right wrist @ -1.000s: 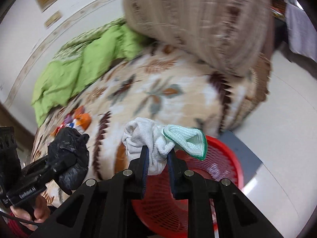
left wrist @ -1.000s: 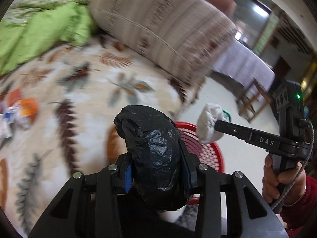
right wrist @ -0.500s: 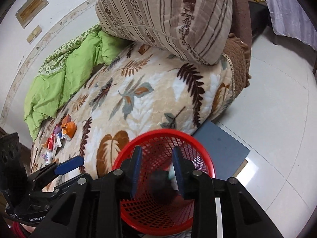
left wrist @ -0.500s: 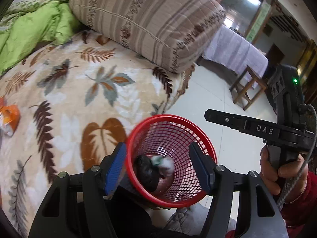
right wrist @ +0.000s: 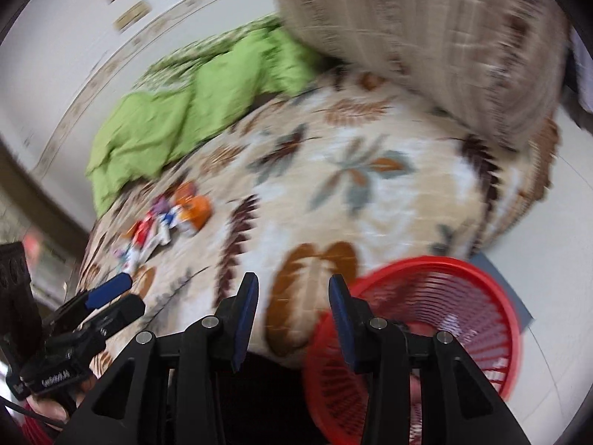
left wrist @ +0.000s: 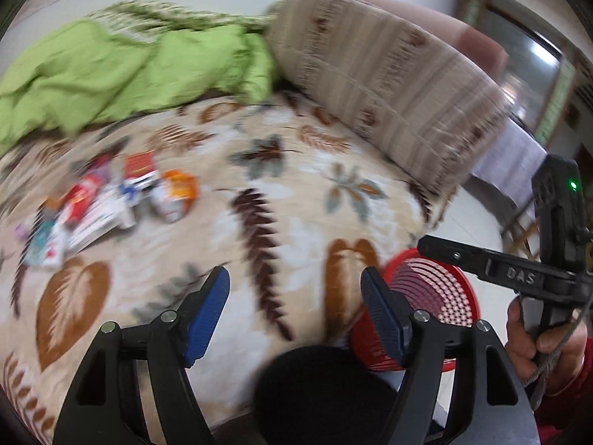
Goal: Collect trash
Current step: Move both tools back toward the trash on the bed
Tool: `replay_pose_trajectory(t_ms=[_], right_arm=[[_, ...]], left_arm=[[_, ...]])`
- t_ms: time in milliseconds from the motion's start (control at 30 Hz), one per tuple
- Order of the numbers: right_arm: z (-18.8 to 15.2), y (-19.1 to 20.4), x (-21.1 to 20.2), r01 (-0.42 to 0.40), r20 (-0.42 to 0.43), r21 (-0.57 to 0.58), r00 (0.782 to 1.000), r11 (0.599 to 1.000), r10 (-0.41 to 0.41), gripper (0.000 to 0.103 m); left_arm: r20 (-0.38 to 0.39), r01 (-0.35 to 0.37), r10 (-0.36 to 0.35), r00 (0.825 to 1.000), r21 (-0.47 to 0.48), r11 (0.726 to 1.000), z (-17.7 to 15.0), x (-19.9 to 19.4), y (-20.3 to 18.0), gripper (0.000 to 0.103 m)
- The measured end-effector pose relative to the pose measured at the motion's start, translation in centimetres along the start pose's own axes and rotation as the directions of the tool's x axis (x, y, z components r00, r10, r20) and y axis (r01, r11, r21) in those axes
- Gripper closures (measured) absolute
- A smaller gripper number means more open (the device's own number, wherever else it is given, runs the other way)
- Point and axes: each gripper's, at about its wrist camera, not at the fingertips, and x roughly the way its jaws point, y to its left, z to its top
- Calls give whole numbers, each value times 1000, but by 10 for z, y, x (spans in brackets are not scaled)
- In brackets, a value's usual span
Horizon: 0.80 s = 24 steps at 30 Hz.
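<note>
A pile of wrappers and packets [left wrist: 111, 200] lies on the leaf-patterned blanket [left wrist: 281, 200], with an orange packet [left wrist: 178, 193] at its right end; the pile also shows in the right wrist view [right wrist: 166, 222]. A red mesh basket [right wrist: 426, 333] stands on the floor at the bed's edge, also in the left wrist view [left wrist: 430, 296]. My left gripper [left wrist: 296, 304] is open and empty over the blanket. My right gripper [right wrist: 292, 319] is open and empty, just left of the basket. Both views are blurred.
A green quilt [left wrist: 122, 70] is bunched at the back of the bed. A large striped pillow [left wrist: 385, 89] lies at the back right. A dark mat [right wrist: 507, 289] lies under the basket on the pale floor.
A second ago my left gripper held a black bag and my right a white cloth; both dropped into the basket. Both grippers have since swung left toward the bed.
</note>
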Motion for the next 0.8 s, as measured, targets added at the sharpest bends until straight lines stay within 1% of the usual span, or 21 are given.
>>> replay_pose_trajectory(t_ms=[100, 200, 367, 433, 467, 633, 700, 733, 800], right_arm=[[-1, 27, 14, -40, -24, -56, 999, 998, 39, 58], [-2, 50, 27, -60, -47, -109, 997, 992, 55, 56], [2, 81, 48, -97, -90, -168, 992, 981, 83, 55], [7, 94, 57, -111, -100, -189, 991, 976, 93, 48], [10, 103, 62, -113, -103, -209, 990, 971, 93, 47], [22, 128, 87, -132, -114, -246, 988, 960, 106, 47], [30, 137, 100, -138, -116, -249, 987, 959, 112, 47], [32, 140, 104, -140, -117, -249, 987, 958, 113, 47], [40, 147, 117, -140, -116, -252, 987, 958, 114, 47]], left_arm=[[10, -40, 41, 999, -68, 997, -7, -10, 30, 31], [18, -72, 74, 997, -115, 991, -14, -18, 55, 31], [34, -132, 142, 989, -210, 969, -23, -33, 104, 31], [39, -157, 172, 984, -257, 954, -24, -39, 126, 31], [42, -166, 183, 982, -272, 948, -25, -42, 135, 31], [50, -239, 273, 961, -352, 905, -28, -59, 186, 31], [46, -273, 314, 948, -386, 881, -28, -64, 209, 31], [43, -290, 336, 941, -411, 864, -28, -66, 223, 31], [30, -308, 356, 934, -440, 844, -27, -67, 243, 31]])
